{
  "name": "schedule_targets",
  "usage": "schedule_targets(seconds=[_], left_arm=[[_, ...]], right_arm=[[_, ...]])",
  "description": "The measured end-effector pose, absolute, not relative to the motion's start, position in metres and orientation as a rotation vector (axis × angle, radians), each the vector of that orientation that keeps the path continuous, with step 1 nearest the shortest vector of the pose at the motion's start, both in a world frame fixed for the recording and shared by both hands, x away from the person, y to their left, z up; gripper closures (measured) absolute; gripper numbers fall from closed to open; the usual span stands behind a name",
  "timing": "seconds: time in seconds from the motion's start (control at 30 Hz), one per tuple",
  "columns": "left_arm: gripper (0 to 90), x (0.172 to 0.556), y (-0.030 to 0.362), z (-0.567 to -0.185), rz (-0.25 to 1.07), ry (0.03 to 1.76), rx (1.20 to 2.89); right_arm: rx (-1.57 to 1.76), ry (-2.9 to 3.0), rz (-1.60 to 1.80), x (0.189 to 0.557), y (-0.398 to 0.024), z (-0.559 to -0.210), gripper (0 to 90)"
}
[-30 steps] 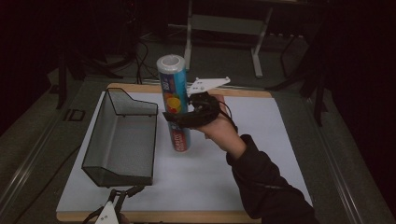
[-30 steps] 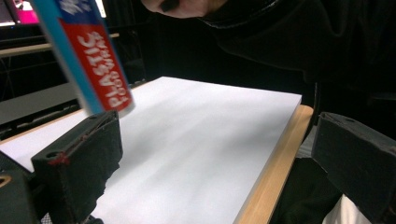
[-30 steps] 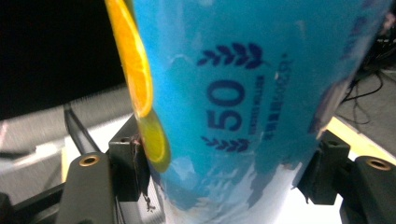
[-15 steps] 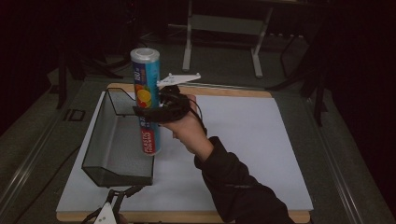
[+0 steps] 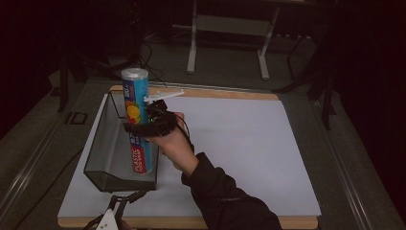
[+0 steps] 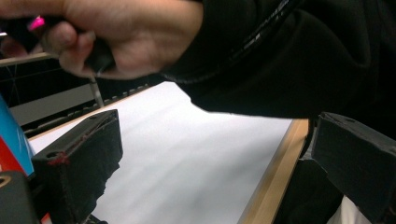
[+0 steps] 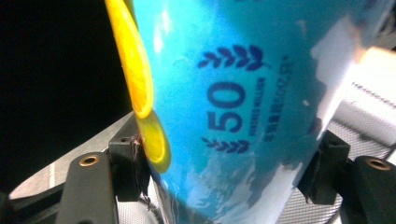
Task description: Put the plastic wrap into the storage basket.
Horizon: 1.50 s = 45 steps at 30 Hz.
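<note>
From above, the right gripper (image 5: 143,127) clamped a tall blue can (image 5: 138,120) mid-height, upright over the mesh basket (image 5: 103,158) at the bench's (image 5: 239,143) left. The left gripper (image 6: 205,177) view showed its jaws spread, empty, near the bench's near edge. The right gripper view showed jaws pressing the can's slick, likely stiff and light wall; mid-body looked the soundest hold.

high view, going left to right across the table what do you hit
mesh basket → blue can, held upright in the right gripper at the basket's right side → the person's hand → bare white mat
</note>
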<state>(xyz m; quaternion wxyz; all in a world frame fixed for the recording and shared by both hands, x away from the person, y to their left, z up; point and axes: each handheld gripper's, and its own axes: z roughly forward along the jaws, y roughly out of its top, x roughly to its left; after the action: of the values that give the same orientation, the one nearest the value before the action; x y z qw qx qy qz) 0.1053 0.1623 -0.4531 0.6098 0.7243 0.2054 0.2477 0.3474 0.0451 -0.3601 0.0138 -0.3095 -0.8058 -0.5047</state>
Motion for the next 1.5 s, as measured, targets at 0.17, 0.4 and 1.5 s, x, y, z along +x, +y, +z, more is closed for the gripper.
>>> schedule_targets(seconds=[0.17, 0.4, 1.5], left_arm=[[2.6, 0.106, 0.162, -0.453, 0.564, 0.474, 1.675], [2.6, 0.106, 0.163, -0.453, 0.561, 0.474, 1.673], [2.7, 0.102, 0.165, -0.452, 0.546, 0.456, 1.657]], right_arm=[[-1.046, -2.567, -1.461, 0.346, 0.054, -0.374, 31.5], [-1.105, -2.579, -1.368, 0.344, 0.059, -0.391, 31.5], [-1.712, -2.398, -1.228, 0.398, 0.103, -0.456, 31.3]])
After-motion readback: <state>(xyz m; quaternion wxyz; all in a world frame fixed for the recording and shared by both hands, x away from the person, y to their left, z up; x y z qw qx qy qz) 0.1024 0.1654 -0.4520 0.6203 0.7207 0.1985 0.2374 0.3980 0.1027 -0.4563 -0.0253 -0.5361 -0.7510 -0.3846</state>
